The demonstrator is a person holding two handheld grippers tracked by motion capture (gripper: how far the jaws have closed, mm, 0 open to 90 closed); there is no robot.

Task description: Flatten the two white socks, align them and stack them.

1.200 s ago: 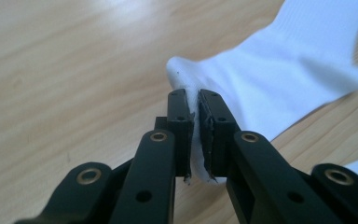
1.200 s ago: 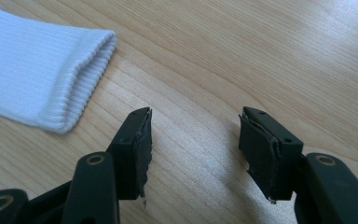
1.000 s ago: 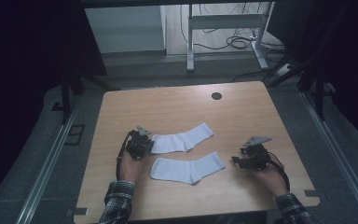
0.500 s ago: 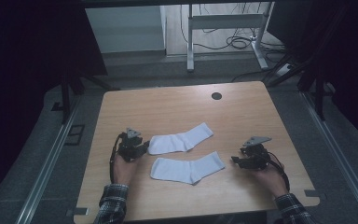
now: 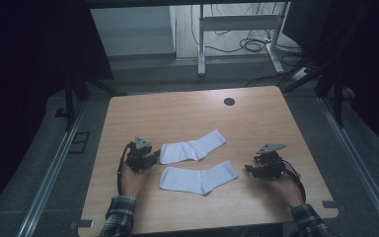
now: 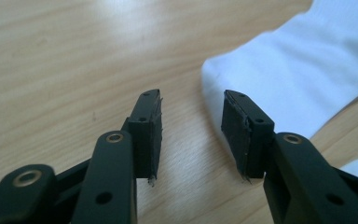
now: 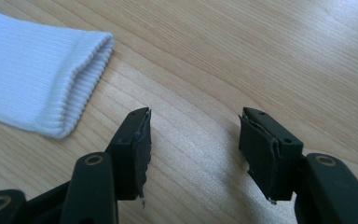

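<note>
Both forearms are cut off at the bottom of the high view, sleeves barely in; the room around the table (image 5: 128, 108) is dark and hard to read. From the high view the jaw gaps are too small to judge. In the left gripper view the far sock (image 6: 298, 70) runs off the top and right edges, so only its near end shows, and a white sliver at the lower right corner is too little to identify. In the right gripper view the near sock (image 7: 32, 70) is cut by the left edge; only its ribbed cuff end shows. Left gripper (image 6: 192, 123): jaws wide apart, nothing between them but bare wood, right pad just beside the sock's edge, contact not clear. It sits near the table's left edge (image 5: 150, 159), by the left end of the far sock (image 5: 192, 146). Right gripper (image 7: 193, 140): jaws wide apart, empty, over bare wood, cuff off to its left and apart from it. It sits toward the table's right edge (image 5: 249, 169), near the right end of the near sock (image 5: 198, 177). Both socks lie flat, side by side, in the front half of the table, the far one angled toward the back right corner.
</note>
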